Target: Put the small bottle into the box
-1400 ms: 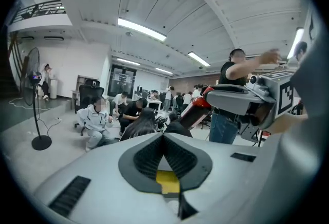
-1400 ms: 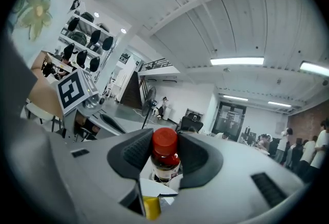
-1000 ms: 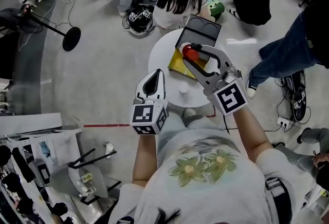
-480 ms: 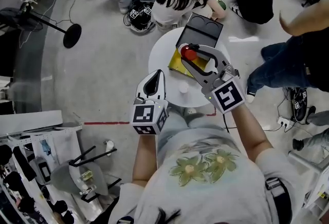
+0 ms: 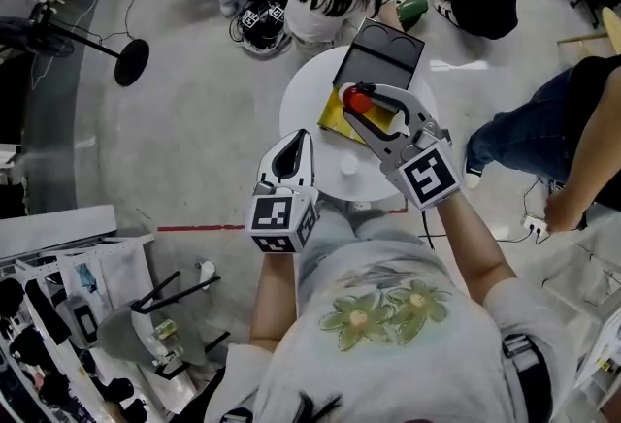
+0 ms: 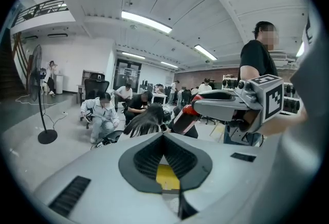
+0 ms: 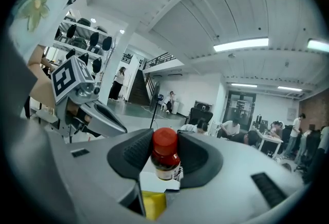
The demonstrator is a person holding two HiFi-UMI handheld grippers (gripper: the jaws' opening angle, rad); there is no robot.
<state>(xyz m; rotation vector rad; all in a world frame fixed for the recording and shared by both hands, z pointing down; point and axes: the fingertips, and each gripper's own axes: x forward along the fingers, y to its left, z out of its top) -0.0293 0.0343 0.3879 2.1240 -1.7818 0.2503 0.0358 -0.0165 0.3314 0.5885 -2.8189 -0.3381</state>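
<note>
1. We have the small dark bottle with a red cap (image 7: 165,153) clamped between the jaws of the right gripper (image 5: 363,101), so the pick-up looks done.
2. The bottle hangs in the air above the round white counter (image 5: 309,115). It appears to be over the yellow near part of the open box with a black lid (image 5: 386,52), not yet inside.
3. The left gripper (image 5: 292,154) hovers at the counter's near edge, jaws together and empty.
4. As we judge it, what is left is lowering the bottle into the box and letting go.
</note>
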